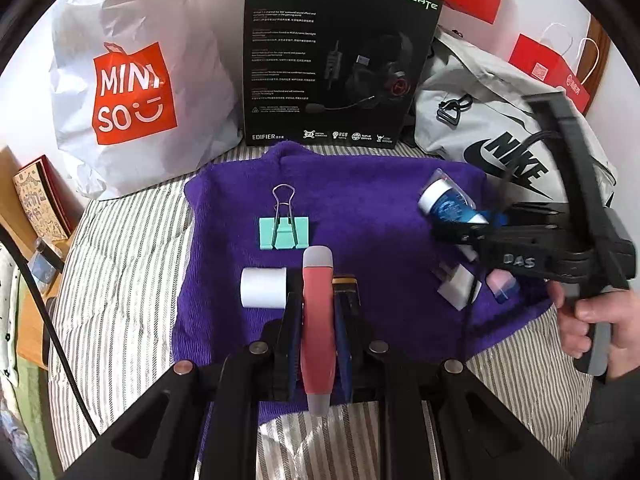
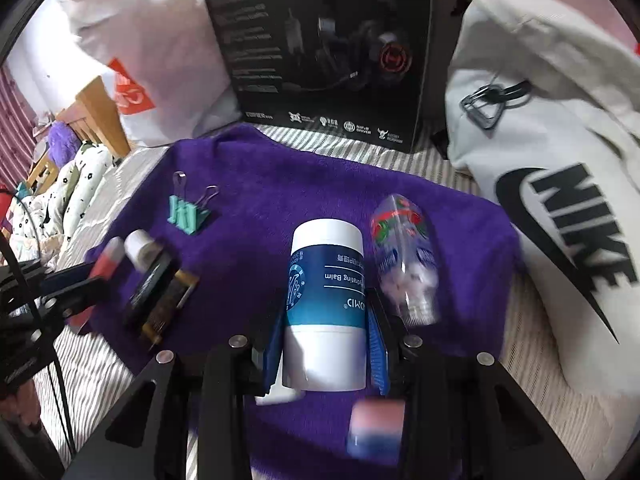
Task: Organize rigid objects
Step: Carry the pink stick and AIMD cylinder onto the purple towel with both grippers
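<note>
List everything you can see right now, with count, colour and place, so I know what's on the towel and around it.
Towel: 1, purple, spread on the striped bedding.
Binder clip: 1, mint green, left part of the towel.
Small roll: 1, white, beside the left gripper.
Pen-like stick: 1, pink with grey ends, in the left gripper.
Balm bottle: 1, white and blue, in the right gripper.
Clear bottle: 1, transparent with a red-green label, lying beside the balm bottle.
Headset box: 1, black, standing behind the towel.
Miniso bag: 1, white and red, back left.
Nike bag: 1, grey, back right.
Left gripper: black, shut on the stick.
Right gripper: black, shut on the balm bottle.
</note>
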The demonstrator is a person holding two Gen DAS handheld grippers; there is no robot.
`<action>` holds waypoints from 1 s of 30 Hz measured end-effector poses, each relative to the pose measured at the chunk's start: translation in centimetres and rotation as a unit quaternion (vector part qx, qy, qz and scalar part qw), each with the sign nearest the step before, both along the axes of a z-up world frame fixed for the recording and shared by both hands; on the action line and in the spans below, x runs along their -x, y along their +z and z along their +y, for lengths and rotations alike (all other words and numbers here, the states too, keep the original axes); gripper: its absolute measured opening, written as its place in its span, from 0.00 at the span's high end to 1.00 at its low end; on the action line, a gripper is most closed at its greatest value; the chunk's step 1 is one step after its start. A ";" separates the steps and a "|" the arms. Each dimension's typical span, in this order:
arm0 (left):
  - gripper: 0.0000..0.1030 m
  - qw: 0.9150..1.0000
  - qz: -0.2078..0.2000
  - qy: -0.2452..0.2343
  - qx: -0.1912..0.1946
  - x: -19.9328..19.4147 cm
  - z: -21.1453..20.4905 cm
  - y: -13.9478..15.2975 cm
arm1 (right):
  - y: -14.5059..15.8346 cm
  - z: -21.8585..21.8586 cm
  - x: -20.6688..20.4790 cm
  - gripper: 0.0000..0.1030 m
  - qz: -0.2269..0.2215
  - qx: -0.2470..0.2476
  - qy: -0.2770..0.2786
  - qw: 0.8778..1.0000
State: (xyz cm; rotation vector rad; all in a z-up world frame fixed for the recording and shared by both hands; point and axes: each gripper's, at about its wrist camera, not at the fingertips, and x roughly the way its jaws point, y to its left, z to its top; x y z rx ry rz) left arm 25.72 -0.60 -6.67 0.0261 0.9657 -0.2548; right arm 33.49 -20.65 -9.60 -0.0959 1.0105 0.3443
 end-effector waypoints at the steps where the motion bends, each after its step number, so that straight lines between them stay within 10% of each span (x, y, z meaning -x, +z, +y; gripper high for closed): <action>1: 0.85 1.000 0.001 -0.002 0.002 -0.2 0.0 -0.1 | -0.3 0.2 -0.4 0.64 0.003 0.000 0.000 1.000; 30: 0.85 0.999 0.025 -0.021 0.006 -3.3 -1.8 -1.7 | 0.0 -0.5 0.7 0.56 -0.009 0.025 0.035 0.999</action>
